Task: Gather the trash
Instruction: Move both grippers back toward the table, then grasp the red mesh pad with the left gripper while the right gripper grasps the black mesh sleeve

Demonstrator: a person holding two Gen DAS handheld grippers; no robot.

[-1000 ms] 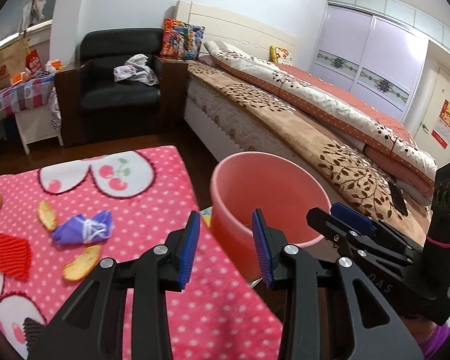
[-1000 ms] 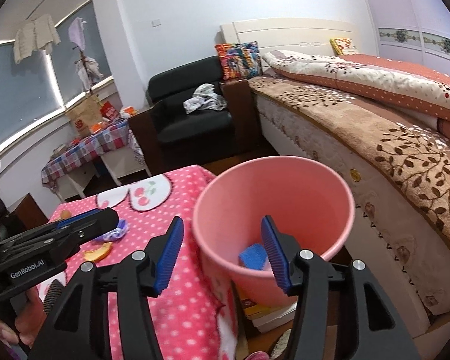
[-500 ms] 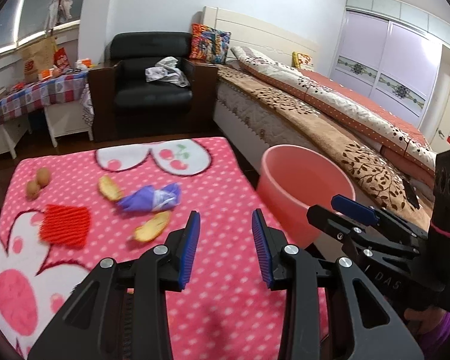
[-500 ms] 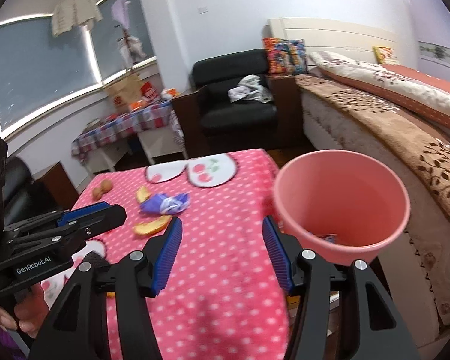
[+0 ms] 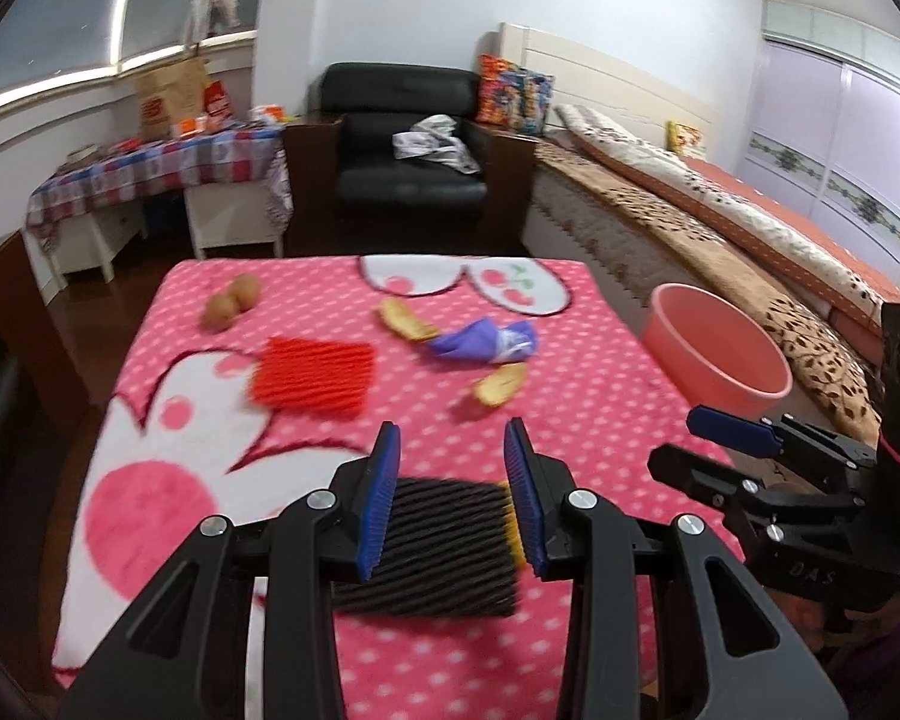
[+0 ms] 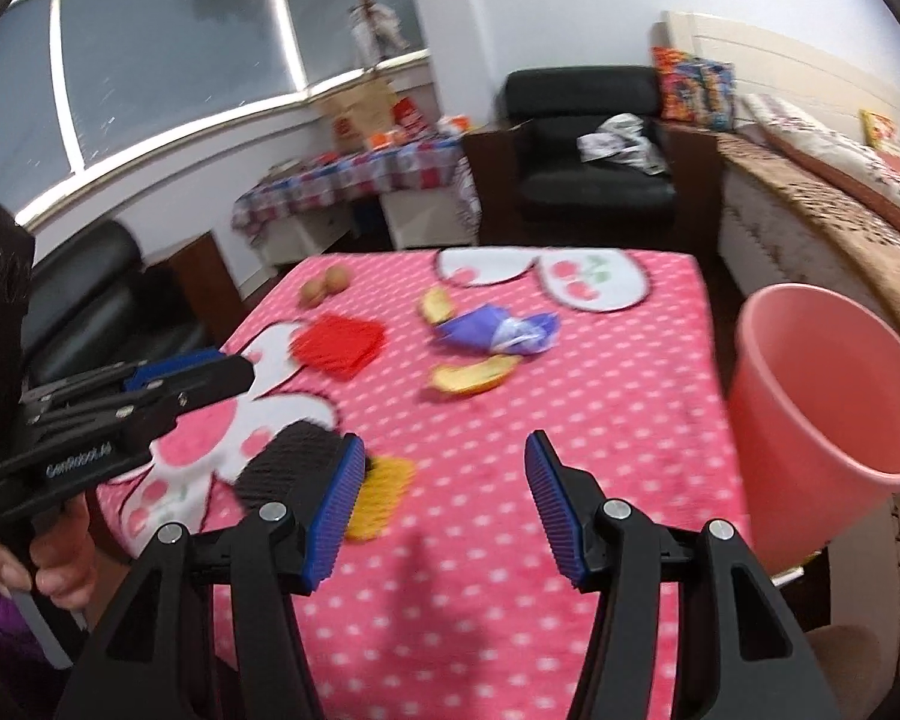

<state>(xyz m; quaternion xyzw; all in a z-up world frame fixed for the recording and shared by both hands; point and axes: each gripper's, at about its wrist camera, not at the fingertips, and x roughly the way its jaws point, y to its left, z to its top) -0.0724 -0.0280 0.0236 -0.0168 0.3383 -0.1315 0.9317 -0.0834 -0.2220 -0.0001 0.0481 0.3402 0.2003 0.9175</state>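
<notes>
Pink bucket [image 6: 822, 384]: beside the surface's [image 5: 342, 642] right edge.
Purple wrapper [image 5: 487, 343]: toward the far right, between two peel pieces.
Left gripper [image 5: 453, 498]: fingers apart above a black pad [image 5: 438, 546].
Right gripper [image 6: 444, 510]: fingers apart, empty.

three pads [image 5: 312, 377], two peels [image 5: 407, 319], one bucket [image 5: 714, 354].

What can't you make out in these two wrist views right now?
- Pink bucket: its contents are hidden by its own wall in both views.
- Black ribbed pad: partly covered by the left tongs in the left wrist view; its near edge is hidden.
- Yellow item beside the pad: blurred and half behind a finger in the right wrist view, so its identity is unclear.
- Purple wrapper: print is too blurred to read.
</notes>
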